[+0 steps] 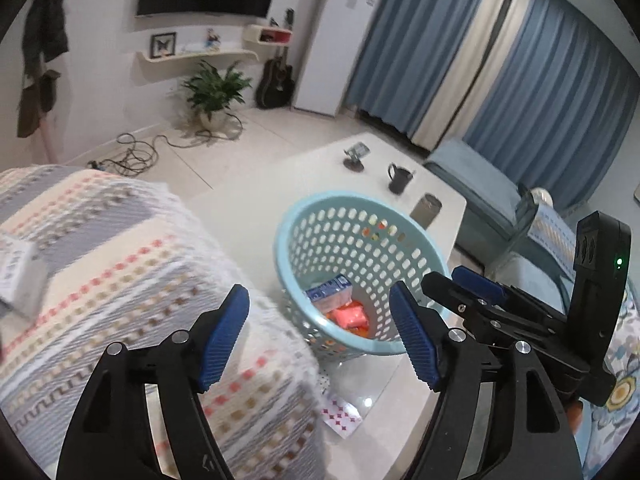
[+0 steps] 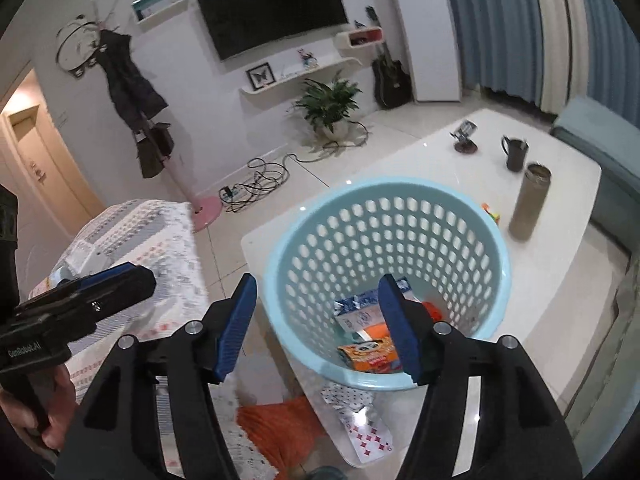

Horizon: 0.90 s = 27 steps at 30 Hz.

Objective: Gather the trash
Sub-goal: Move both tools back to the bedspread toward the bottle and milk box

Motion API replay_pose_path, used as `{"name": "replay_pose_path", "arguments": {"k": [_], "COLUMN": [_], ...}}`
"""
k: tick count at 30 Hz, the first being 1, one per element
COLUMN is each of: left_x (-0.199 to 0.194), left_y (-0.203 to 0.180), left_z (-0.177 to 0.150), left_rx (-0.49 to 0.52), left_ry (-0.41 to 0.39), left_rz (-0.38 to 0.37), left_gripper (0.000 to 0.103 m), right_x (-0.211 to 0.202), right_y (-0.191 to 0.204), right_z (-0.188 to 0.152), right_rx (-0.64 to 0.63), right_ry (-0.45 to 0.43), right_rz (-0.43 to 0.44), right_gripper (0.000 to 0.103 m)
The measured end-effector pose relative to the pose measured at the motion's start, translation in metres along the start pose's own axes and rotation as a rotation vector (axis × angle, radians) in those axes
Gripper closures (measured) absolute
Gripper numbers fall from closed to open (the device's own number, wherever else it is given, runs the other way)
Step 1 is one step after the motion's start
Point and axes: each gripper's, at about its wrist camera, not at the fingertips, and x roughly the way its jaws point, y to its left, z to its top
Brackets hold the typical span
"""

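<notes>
A light blue perforated basket (image 1: 424, 252) (image 2: 280, 264) stands on the near corner of a white coffee table (image 1: 256, 208) (image 2: 560, 240). Inside lie a blue-white carton (image 1: 330, 293) (image 2: 356, 312) and orange snack packets (image 1: 350, 316) (image 2: 370, 354). My left gripper (image 1: 322, 336) is open and empty, above the basket's near left rim. My right gripper (image 2: 320, 324) is open and empty, over the basket's near rim. The right gripper shows in the left wrist view (image 1: 476, 292); the left gripper shows in the right wrist view (image 2: 108, 284). A small colourful scrap (image 2: 491, 211) lies behind the basket.
A patterned-cloth-covered stool (image 1: 120, 280) (image 2: 160, 240) stands left of the table with a white box (image 1: 16, 272) on it. On the table stand a grey tumbler (image 2: 530, 206), black mug (image 2: 514, 154) and phone stand (image 2: 464, 136). Patterned paper (image 2: 360, 428) lies under the glass. A blue sofa (image 1: 480, 184) is right.
</notes>
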Motion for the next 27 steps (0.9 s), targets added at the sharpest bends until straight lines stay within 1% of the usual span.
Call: {"name": "replay_pose_path", "arguments": {"k": [1,4,7,11,13,14,16,18,20,22,25,26,27], "left_x": [-0.008,-0.035,-0.064,-0.105,-0.128,-0.142,-0.160,-0.179,-0.193,-0.202,-0.204,-0.201,-0.202], "left_y": [0.004,0.017,0.033,0.066,0.090,0.106,0.133,0.163,0.191,0.210,0.237,0.245,0.253], "left_z": [0.000,-0.003,-0.010,-0.025,-0.035,-0.042,-0.049,-0.060,-0.071,-0.078,-0.087,-0.088,-0.089], "left_rx": [-0.007,-0.034,-0.050,-0.088,-0.119,-0.144,-0.192,-0.260,-0.315,-0.337,-0.364,-0.372,-0.379], "left_ry": [-0.013,-0.061,-0.106,-0.156,-0.184,-0.198,-0.215,-0.226,-0.230,-0.232,-0.201,-0.187,-0.180], "left_rz": [0.005,0.028,0.065,0.150,0.204,0.244,0.283,0.315,0.346,0.386,0.446,0.457,0.461], "left_gripper": [0.031,0.029,0.029,0.028,0.027,0.027,0.026,0.026,0.022,0.020,0.020,0.020,0.020], "right_x": [-0.002,-0.008,-0.011,-0.008,-0.004,-0.002,0.004,0.017,0.031,0.049,0.073,0.076,0.079], "right_y": [0.007,0.027,0.053,0.098,0.127,0.139,0.165,0.189,0.204,0.219,0.236,0.238,0.245], "right_z": [0.001,0.003,0.004,0.004,0.003,0.003,0.002,0.002,-0.001,-0.007,-0.020,-0.025,-0.027], "right_rx": [-0.012,-0.049,-0.086,-0.166,-0.220,-0.244,-0.286,-0.297,-0.295,-0.293,-0.288,-0.291,-0.312], "right_ry": [-0.005,-0.022,-0.030,-0.027,-0.026,-0.028,-0.034,-0.024,-0.014,0.017,0.075,0.085,0.092], "right_rz": [0.008,0.029,0.069,0.113,0.134,0.140,0.146,0.158,0.175,0.184,0.181,0.177,0.151], "right_gripper": [0.042,0.035,0.032,0.031,0.031,0.031,0.031,0.031,0.031,0.031,0.031,0.031,0.031]}}
